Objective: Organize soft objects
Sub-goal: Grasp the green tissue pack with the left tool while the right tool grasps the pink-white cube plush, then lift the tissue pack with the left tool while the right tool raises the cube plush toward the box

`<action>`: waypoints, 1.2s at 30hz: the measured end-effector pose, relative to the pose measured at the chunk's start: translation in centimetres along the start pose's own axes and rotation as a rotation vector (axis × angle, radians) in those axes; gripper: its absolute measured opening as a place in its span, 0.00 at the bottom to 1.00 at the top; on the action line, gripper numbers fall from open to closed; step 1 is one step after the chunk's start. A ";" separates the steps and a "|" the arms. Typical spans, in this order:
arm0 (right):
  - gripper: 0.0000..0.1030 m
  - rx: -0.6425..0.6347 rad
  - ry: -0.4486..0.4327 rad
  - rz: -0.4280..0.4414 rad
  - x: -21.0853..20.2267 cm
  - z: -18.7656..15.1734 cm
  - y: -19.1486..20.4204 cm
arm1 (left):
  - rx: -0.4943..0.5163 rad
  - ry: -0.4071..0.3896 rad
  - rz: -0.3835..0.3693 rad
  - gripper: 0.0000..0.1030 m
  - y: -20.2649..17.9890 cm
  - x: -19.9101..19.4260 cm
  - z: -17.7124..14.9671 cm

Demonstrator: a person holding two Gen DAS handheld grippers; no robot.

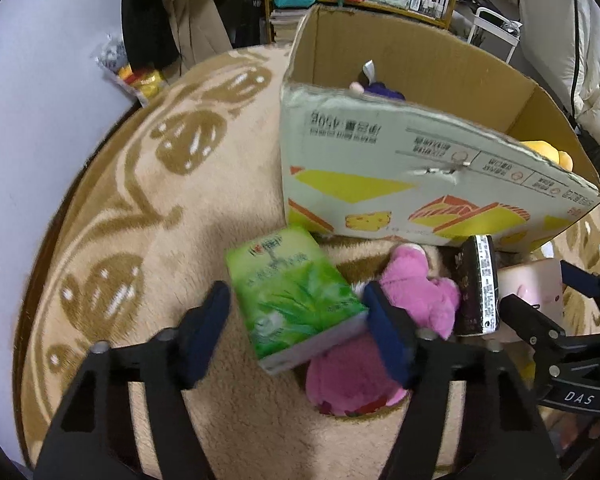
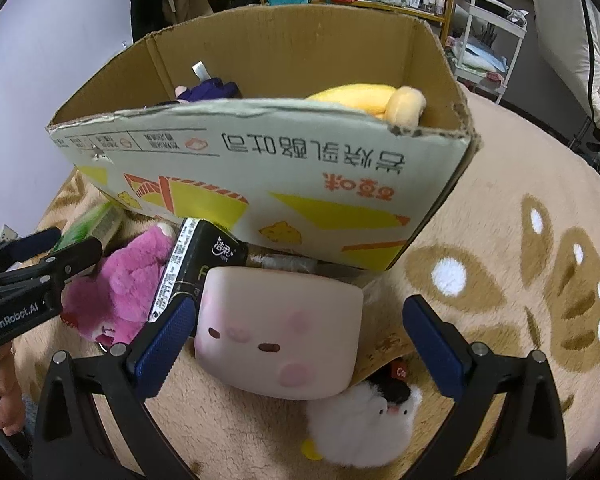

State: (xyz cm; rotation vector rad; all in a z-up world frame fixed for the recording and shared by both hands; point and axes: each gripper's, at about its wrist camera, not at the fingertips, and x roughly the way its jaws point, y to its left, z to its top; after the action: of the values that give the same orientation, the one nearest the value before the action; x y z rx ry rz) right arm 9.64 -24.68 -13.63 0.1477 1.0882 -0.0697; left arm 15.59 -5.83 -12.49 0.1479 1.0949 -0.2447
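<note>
Task partly done, judging by the layout. Cardboard box (image 2: pixel 284 168) stands on the beige patterned rug (image 1: pixel 112 200), open top, and already holds two soft things: a purple plush (image 2: pixel 210 90) at the back left and a yellow plush (image 2: pixel 364 96) at the right corner. The rest is still out, bunched on the rug right in front of the box.

Count outside the box: one green tissue pack (image 1: pixel 292 300), one pink plush (image 1: pixel 412 292), one black tissue pack (image 2: pixel 198 264), one pale pink squishy block with a face (image 2: pixel 278 332), one small white fluffy toy (image 2: pixel 360 412). That makes five left to move and two in. There may be something more under the squishy, can't tell.

Left gripper (image 1: pixel 296 320) is down over the green tissue pack, jaws partway closed around it; the right pad touches the pack's corner, the left pad is still apart from it, so no real grip yet. The pink plush lies just beside and partly under that right finger.

Right gripper (image 2: pixel 296 340) hangs spread wide over the squishy block; the left pad is just beside its edge, the right pad well clear. Nothing held.

Shelving with bottles and hanging clothes stand behind the box.
</note>
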 end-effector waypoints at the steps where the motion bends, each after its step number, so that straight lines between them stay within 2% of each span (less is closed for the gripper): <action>1: 1.00 0.003 0.003 0.000 0.1 0.0 0.0 | -0.009 0.001 -0.003 0.61 0.1 0.1 0.0; 9: 1.00 0.024 0.012 0.029 0.6 -0.1 -0.8 | -0.013 -0.016 0.009 0.60 0.2 0.0 -0.1; 12: 0.91 0.035 0.026 0.065 0.8 0.0 -1.2 | -0.009 -0.029 0.012 0.59 0.2 -0.4 -0.2; 15: 0.77 0.037 0.030 0.105 0.8 -0.1 -1.2 | -0.007 -0.040 0.010 0.59 0.1 -0.9 -0.3; 19: 0.73 0.038 0.026 0.108 0.4 -0.3 -0.9 | -0.002 -0.057 0.017 0.59 0.0 -1.6 -0.6; 27: 0.71 0.067 -0.012 0.126 -1.2 -0.6 -0.8 | -0.014 -0.104 0.057 0.59 0.1 -3.0 -1.4; 36: 0.71 0.114 -0.076 0.194 -3.6 -1.0 -1.4 | -0.022 -0.169 0.038 0.59 0.2 -5.4 -2.4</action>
State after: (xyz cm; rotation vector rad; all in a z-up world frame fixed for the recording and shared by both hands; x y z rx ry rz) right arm 6.92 -25.94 -10.99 0.3493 0.9894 0.0368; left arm 11.22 -4.44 -8.78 0.1262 0.9261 -0.2076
